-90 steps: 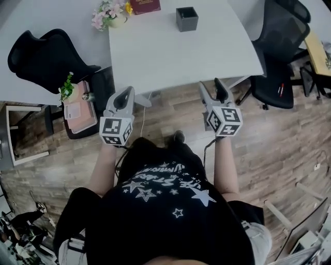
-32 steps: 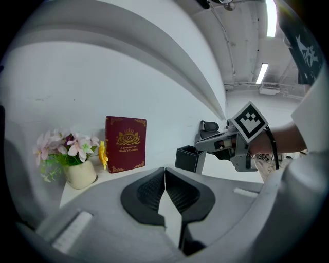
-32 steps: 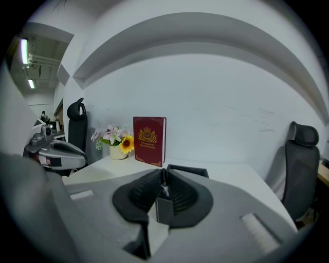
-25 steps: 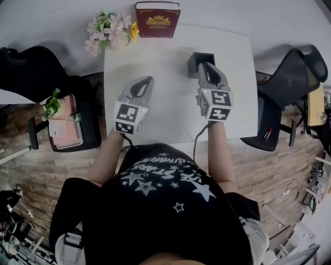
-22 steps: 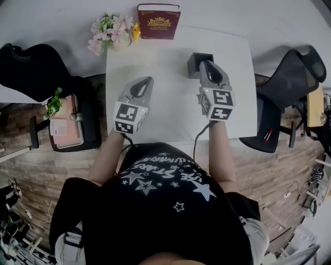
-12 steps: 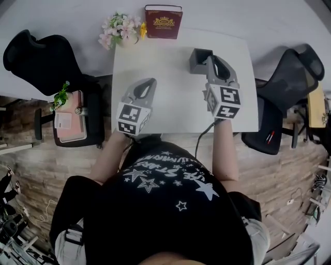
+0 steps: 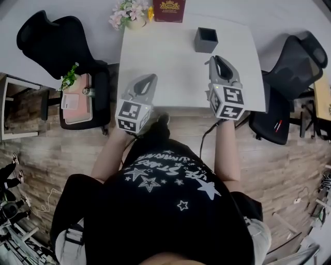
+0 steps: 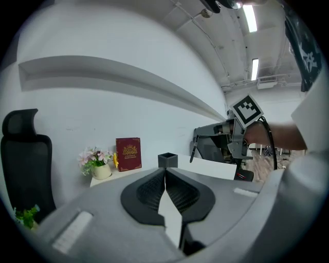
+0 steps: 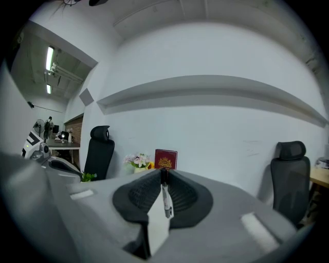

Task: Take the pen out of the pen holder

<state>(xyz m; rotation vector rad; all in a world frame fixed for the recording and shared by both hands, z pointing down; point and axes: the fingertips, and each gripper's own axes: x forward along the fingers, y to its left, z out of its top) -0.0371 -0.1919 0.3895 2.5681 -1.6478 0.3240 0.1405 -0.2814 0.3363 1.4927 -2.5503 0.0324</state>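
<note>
The dark square pen holder (image 7: 206, 40) stands on the white table (image 7: 165, 52) toward its far right; it also shows as a small open box (image 8: 167, 160) in the left gripper view. My right gripper (image 7: 216, 58) hovers over the table's near right part, apart from the holder and shut on the pen (image 9: 165, 199). From the left gripper view the pen (image 8: 193, 151) hangs down from the right gripper's jaws. My left gripper (image 7: 149, 78) is over the table's near edge, jaws shut (image 8: 165, 169) with nothing between them.
A vase of flowers (image 7: 130, 13) and a red book (image 7: 169, 9) stand at the table's far edge. Black office chairs sit left (image 7: 62, 41) and right (image 7: 289, 67) of the table. A pink box (image 7: 77, 101) lies on a stand at the left.
Both grippers have drawn back from the holder toward the person and risen a little. The right gripper, earlier at the holder, is now clear of it.
</note>
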